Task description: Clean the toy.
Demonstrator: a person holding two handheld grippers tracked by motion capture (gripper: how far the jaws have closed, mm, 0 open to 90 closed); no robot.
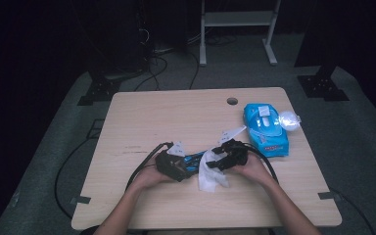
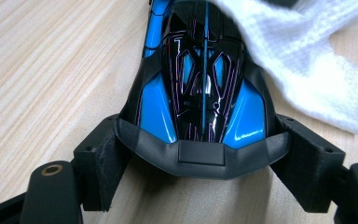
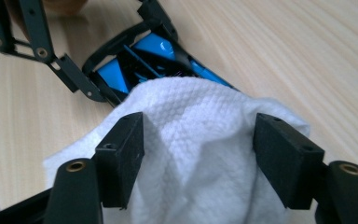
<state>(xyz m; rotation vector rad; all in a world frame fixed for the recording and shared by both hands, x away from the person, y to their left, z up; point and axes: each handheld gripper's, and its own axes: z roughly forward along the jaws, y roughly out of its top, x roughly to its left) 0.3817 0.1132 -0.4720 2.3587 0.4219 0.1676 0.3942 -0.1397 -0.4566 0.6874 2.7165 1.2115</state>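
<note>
The blue-and-black toy car (image 2: pixel 200 93) lies on the tabletop (image 1: pixel 147 117) and is clamped at one end by the left gripper (image 2: pixel 200 163), whose jaws press its sides. A white wipe (image 3: pixel 191 140) is draped over the car's other end. The right gripper (image 3: pixel 198 154) is held low over the wipe, jaws released and apart, the cloth between them ungripped. For a clean wipe, the cloth is best pinched again and drawn along the body while the car is kept pinned.

My left gripper (image 1: pixel 188 164) clamped and level, my right gripper (image 1: pixel 214 160) spread wide, both forearms low, hands close together.
</note>
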